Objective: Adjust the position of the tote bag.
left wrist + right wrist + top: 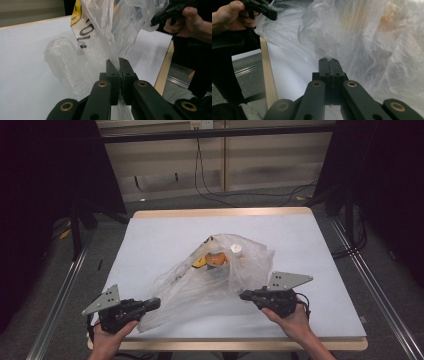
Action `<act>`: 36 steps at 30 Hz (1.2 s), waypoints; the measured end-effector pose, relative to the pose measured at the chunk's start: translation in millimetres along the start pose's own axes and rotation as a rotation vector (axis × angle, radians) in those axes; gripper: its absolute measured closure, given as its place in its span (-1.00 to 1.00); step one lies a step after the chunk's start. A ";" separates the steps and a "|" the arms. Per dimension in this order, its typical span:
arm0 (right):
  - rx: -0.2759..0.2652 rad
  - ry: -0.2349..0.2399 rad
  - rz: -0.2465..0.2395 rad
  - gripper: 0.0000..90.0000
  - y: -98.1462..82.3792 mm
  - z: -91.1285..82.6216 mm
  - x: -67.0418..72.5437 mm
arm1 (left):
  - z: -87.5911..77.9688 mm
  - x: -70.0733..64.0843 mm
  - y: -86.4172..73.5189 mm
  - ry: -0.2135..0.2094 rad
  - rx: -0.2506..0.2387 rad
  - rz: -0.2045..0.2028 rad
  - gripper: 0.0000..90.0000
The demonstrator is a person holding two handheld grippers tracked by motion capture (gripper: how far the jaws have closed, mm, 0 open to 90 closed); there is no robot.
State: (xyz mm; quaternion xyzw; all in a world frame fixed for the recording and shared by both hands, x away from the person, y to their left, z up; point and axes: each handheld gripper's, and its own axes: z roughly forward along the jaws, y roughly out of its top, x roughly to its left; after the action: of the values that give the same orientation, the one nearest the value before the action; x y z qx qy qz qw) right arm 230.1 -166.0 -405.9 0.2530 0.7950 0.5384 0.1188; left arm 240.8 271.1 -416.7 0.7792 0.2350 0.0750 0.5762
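Both tongs, left [154, 303] and right [246, 295], pinch the plastic bag [200, 285] on the counter [150, 240]; its film blurs the white-capped bottle [235, 251] and orange item [216, 258] inside.

Clear, colourless crinkled plastic bag [200, 290]; its contents show orange and yellow [212, 259], one white round cap [235, 249], black lettering on yellow-white packaging [83, 37]. Pale blue-white rectangular table surface [160, 240], light wood edge.

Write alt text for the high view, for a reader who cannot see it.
A person's two hands hold black tongs, left tongs and right tongs, each shut on an edge of a clear plastic bag at the near side of a white-topped table. The bag rises like a tent over an orange and yellow item and a small white cap.
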 end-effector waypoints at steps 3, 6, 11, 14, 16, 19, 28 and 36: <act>-0.022 0.000 -0.009 1.00 6.9 -3.5 -0.2 | 1.3 1.5 7.7 -0.017 -0.019 -0.007 0.96; -0.045 0.009 -0.007 1.00 12.2 -5.1 -0.5 | 4.9 3.1 18.5 -0.004 -0.009 0.029 0.96; -0.063 0.000 -0.014 1.00 20.2 -7.2 -2.4 | 3.7 5.3 33.7 0.011 -0.038 0.059 0.97; -0.075 -0.005 -0.022 1.00 25.4 -8.8 -3.5 | 0.6 5.5 40.7 0.036 -0.043 0.074 0.97; -0.082 -0.009 -0.030 1.00 28.9 -9.2 -4.1 | -1.0 7.0 44.9 0.044 -0.054 0.087 0.97; -0.082 -0.016 -0.049 1.00 33.0 -8.9 -3.1 | -1.1 6.8 50.7 0.050 -0.068 0.095 0.97; -0.145 -0.022 -0.075 1.00 52.2 -19.1 -5.0 | 3.0 10.1 70.3 0.053 -0.103 0.107 0.98; -0.202 -0.032 -0.069 1.00 65.7 -27.8 -12.9 | 9.6 10.7 90.1 0.034 -0.139 0.128 0.98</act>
State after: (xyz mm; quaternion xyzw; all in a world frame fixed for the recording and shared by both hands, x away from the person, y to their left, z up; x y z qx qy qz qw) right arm 246.1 -175.7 -335.9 0.2206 0.7428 0.6074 0.1751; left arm 279.1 247.4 -337.5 0.7493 0.1888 0.1410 0.6189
